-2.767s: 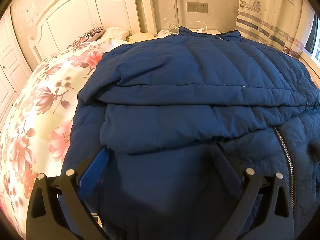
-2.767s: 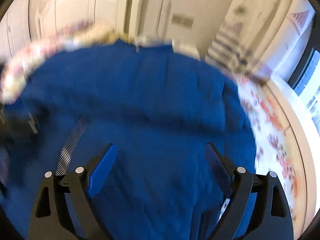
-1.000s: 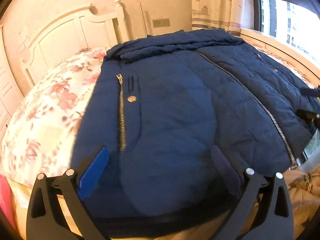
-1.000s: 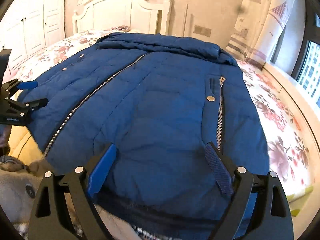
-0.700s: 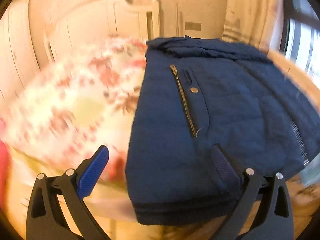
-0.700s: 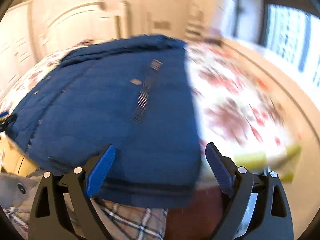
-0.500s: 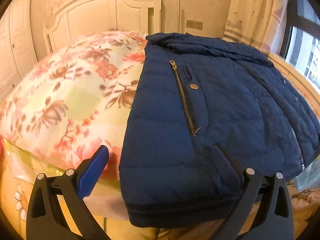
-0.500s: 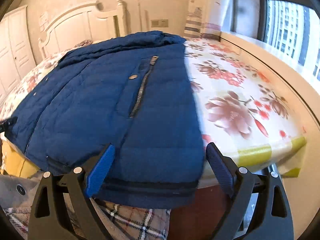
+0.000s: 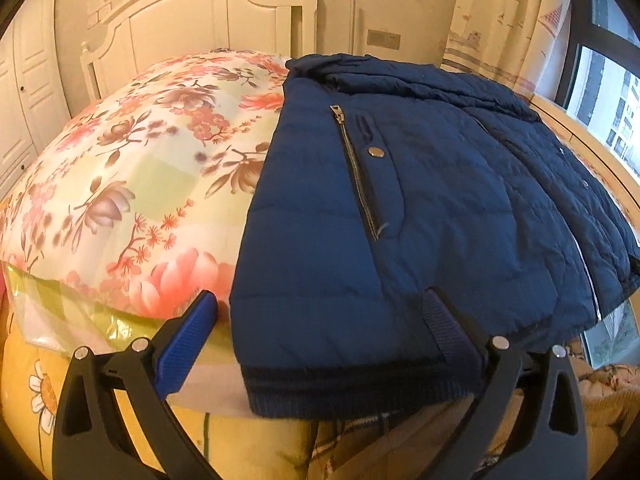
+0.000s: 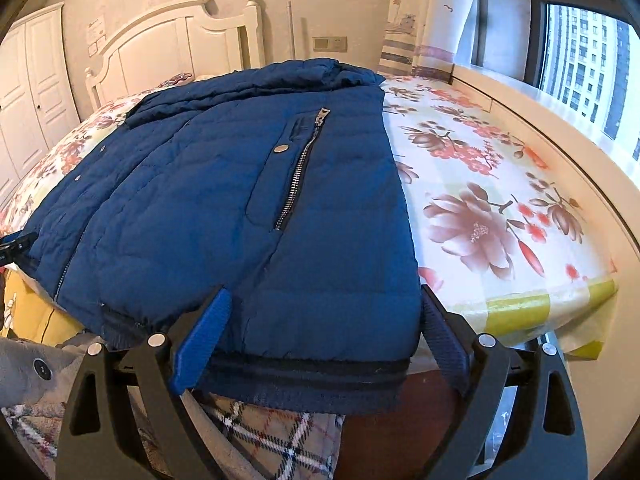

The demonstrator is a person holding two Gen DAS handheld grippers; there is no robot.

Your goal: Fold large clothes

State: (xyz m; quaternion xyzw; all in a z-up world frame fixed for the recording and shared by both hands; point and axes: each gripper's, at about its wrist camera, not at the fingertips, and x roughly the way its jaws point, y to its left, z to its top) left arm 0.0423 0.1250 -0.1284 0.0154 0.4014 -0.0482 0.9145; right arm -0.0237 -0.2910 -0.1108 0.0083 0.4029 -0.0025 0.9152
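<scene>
1. A navy quilted puffer jacket (image 9: pixel 420 208) lies front-up on the bed, its ribbed hem (image 9: pixel 352 392) hanging just over the foot edge and its collar end bunched up toward the white headboard (image 9: pixel 208 20)
2. The bed carries a floral bedspread (image 9: pixel 132 184) with pink and brown blossoms on a pale ground; it shows on both sides of the jacket
3. The left gripper (image 9: pixel 320 340) hovers at the jacket's hem corner with jaws spread wide: the blue pad (image 9: pixel 186 344) lies off the cloth over the bedspread edge, the other pad over the quilting, and whether that one touches the cloth cannot be told
4. The right gripper (image 10: pixel 324 344) hangs at the opposite hem corner, jaws likewise spread, straddling the corner and pinching nothing
5. Each front panel shows a zipped chest pocket (image 10: pixel 298 172) with a metal snap (image 10: pixel 281 148) beside it
6. A patterned curtain (image 10: pixel 424 12) hangs by the window (image 10: pixel 580 48) on the bed's far side, and plaid fabric (image 10: pixel 272 436) shows beneath the hem
</scene>
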